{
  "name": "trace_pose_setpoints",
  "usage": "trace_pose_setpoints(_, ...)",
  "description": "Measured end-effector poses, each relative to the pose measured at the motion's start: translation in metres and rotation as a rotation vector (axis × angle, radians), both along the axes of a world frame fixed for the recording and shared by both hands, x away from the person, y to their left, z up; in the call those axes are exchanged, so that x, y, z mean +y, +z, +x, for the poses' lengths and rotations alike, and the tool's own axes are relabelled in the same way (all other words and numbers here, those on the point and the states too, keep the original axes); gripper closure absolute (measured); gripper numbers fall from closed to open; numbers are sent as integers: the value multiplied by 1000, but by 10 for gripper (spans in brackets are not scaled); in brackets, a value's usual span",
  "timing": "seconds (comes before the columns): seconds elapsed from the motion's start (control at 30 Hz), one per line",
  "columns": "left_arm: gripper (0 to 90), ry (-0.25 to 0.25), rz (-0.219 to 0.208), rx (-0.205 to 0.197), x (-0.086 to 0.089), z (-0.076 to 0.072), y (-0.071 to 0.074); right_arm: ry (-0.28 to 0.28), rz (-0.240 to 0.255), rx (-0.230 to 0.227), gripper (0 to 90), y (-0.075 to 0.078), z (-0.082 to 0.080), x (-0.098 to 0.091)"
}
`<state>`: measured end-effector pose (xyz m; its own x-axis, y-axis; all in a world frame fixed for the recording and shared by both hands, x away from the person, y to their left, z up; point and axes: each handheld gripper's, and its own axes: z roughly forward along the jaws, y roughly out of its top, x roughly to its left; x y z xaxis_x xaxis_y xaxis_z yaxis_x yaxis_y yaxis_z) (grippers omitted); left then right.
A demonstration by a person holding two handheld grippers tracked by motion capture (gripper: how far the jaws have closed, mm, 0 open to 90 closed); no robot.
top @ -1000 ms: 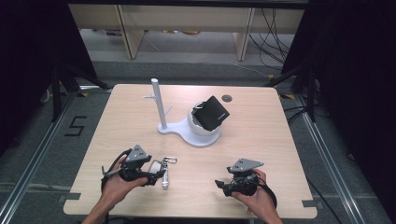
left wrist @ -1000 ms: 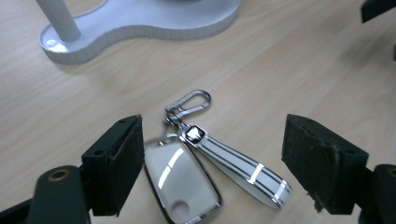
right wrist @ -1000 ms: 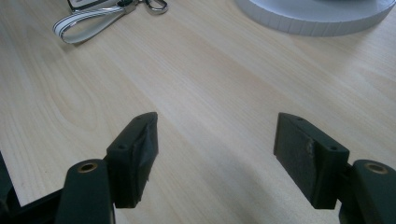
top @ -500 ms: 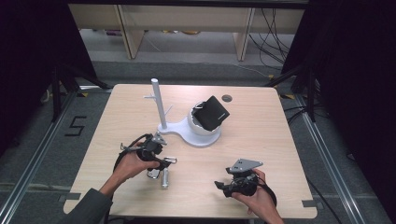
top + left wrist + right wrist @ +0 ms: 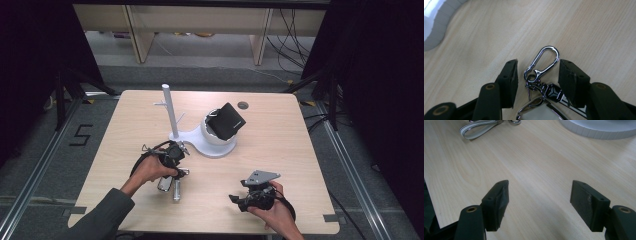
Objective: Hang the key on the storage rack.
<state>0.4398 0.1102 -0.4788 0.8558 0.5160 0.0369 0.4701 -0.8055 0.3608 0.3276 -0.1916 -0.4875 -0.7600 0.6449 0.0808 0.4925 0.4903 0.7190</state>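
Left gripper view: left gripper point(image 5: 537, 75) straddles the carabiner clip point(image 5: 543, 60) of a key bunch point(image 5: 172, 181) lying flat at the table's point(image 5: 300, 150) 7 o'clock — jaws have just been closing, pads not yet touching. Right gripper point(image 5: 242, 199) rests at 5 o'clock, jaws apart, empty — probably waiting.

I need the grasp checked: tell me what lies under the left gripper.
Under the left gripper, on the table, lies a keychain: its carabiner sits between the closing jaws, untouched. The rings and tag below are partly covered by the jaws.

Keyring point(image 5: 541, 87) cut off at the bottom edge, partly behind the left gripper point(image 5: 537, 72) — strap point(image 5: 477, 130) clipped at top.
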Motion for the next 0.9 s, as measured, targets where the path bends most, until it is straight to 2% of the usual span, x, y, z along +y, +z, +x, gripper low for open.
trace_pose_setpoints(0.03,510,9,2,14,-2,0,-1,-10,5,11,323,0,-1,1)
trace_pose_setpoints(0.07,514,2,9,24,-3,1,-2,6,-2,-3,323,0,0,0)
trace_pose_setpoints(0.13,515,11,4,34,-4,3,-3,6,1,-5,323,0,0,0)
trace_pose_setpoints(0.2,540,12,15,62,-4,4,-5,4,-3,-10,323,-1,0,0)
trace_pose_setpoints(0.23,557,15,18,64,-4,5,-4,18,-5,-17,323,-1,1,0)
trace_pose_setpoints(0.4,635,63,28,95,-2,8,-2,22,-4,-21,323,-1,1,1)
trace_pose_setpoints(0.43,662,72,25,103,-2,8,-2,11,-7,-5,323,-1,0,1)
trace_pose_setpoints(0.53,728,98,21,111,0,10,-2,13,-3,-1,324,-1,0,2)
trace_pose_setpoints(0.57,730,100,20,115,1,10,-3,10,-6,-2,323,-1,-1,2)
trace_pose_setpoints(0.67,721,93,55,131,0,11,-1,21,-9,-9,323,-2,0,2)
trace_pose_setpoints(0.77,644,100,86,133,-5,10,-1,23,-7,-12,324,-2,0,3)
trace_pose_setpoints(0.83,606,101,102,150,-8,10,-1,21,-6,5,323,-2,-1,3)
trace_pose_setpoints(0.9,589,92,148,164,-11,9,-1,24,-8,1,323,-2,-1,4)
